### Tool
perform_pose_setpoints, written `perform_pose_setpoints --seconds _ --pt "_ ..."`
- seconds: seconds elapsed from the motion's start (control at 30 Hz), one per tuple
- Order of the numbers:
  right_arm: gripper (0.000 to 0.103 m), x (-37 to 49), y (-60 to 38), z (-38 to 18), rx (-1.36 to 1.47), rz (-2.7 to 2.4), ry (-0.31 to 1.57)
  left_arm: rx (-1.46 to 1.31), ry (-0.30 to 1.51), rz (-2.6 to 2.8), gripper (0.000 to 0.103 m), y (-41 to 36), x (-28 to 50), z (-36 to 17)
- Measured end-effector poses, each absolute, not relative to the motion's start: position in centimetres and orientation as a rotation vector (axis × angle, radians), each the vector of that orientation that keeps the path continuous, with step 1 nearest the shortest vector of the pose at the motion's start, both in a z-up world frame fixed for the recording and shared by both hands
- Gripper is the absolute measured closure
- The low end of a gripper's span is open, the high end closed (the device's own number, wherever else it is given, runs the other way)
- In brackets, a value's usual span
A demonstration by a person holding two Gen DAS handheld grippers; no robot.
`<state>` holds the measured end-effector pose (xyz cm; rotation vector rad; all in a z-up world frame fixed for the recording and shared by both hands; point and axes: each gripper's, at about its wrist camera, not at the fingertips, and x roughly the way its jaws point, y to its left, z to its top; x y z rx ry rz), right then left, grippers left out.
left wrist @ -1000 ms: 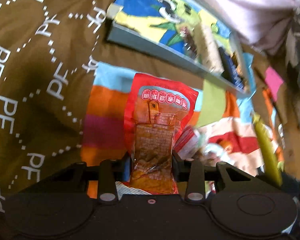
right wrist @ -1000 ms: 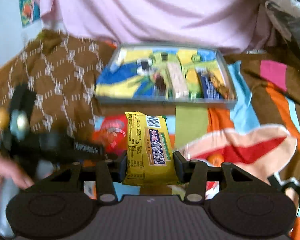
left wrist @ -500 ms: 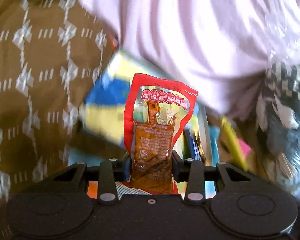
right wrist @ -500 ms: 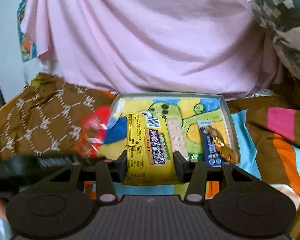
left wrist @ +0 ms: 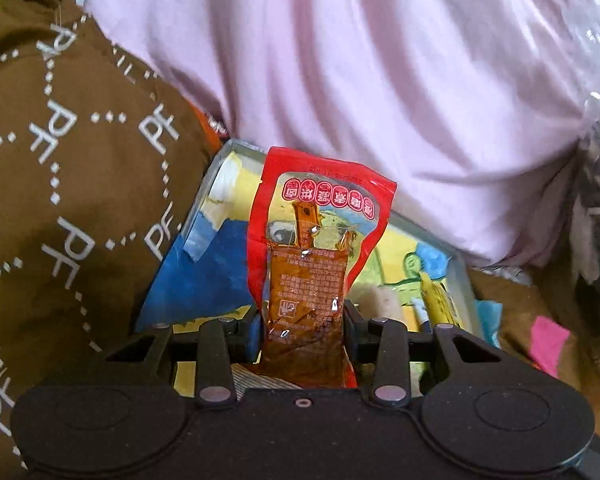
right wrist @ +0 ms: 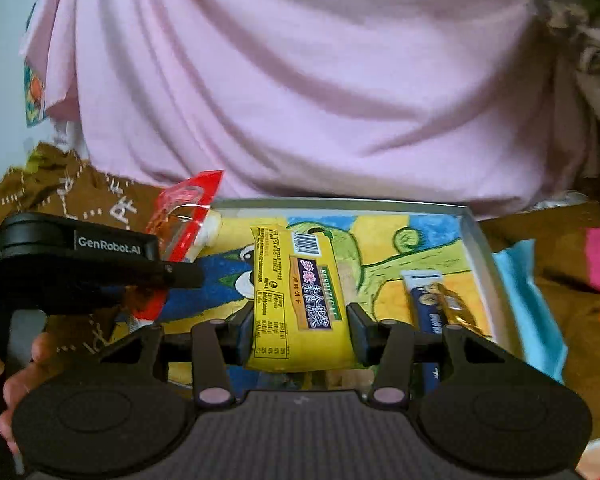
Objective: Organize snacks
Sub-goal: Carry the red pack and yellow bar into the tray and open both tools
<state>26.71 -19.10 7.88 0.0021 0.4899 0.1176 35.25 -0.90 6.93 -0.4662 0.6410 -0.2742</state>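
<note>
My left gripper (left wrist: 302, 330) is shut on a red snack pouch (left wrist: 316, 248) with brown contents, held upright over the left part of a grey tray (left wrist: 204, 200) with a cartoon lining. My right gripper (right wrist: 300, 330) is shut on a yellow snack pack (right wrist: 296, 292), held over the middle of the same tray (right wrist: 480, 240). In the right wrist view the left gripper (right wrist: 80, 264) and its red pouch (right wrist: 184, 208) show at the left. A blue snack bar (right wrist: 428, 304) and a gold-wrapped piece (right wrist: 456, 308) lie in the tray's right side.
A pink cloth (right wrist: 300, 80) hangs right behind the tray. A brown patterned cloth (left wrist: 60, 200) lies to the left. Striped colourful fabric (right wrist: 580, 280) lies to the right. A pale snack bar (left wrist: 380, 300) lies in the tray beyond the left gripper.
Both grippers have moved forward with their snacks, from over the striped fabric to above the tray. The left gripper also swung right towards the tray.
</note>
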Motion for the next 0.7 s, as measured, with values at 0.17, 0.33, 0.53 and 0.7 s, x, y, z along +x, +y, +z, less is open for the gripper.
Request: perform_pose_setpoints --seconds 0.17,0.33,0.53,0.7 --pt "0.052 28.2 -18.2 6.4 -0.051 0.118 0.494 -0.427 0.639 -0.251 0.062 -1.0 36.1 5.8" --pt "0.052 29.1 -17.7 5.7 -0.093 0.101 0.513 -0.411 0.653 -0.228 0.061 -1.4 37.0 5.0" --pt "0.051 29.5 -16.9 4.5 -0.180 0.083 0.531 -0.400 0.690 -0.206 0.058 -1.6 37.7 4.2" --pt "0.051 29.5 -16.3 3.7 -0.243 0.078 0.524 -0.367 0.697 -0.202 0.053 -2.0 37.7 3.9"
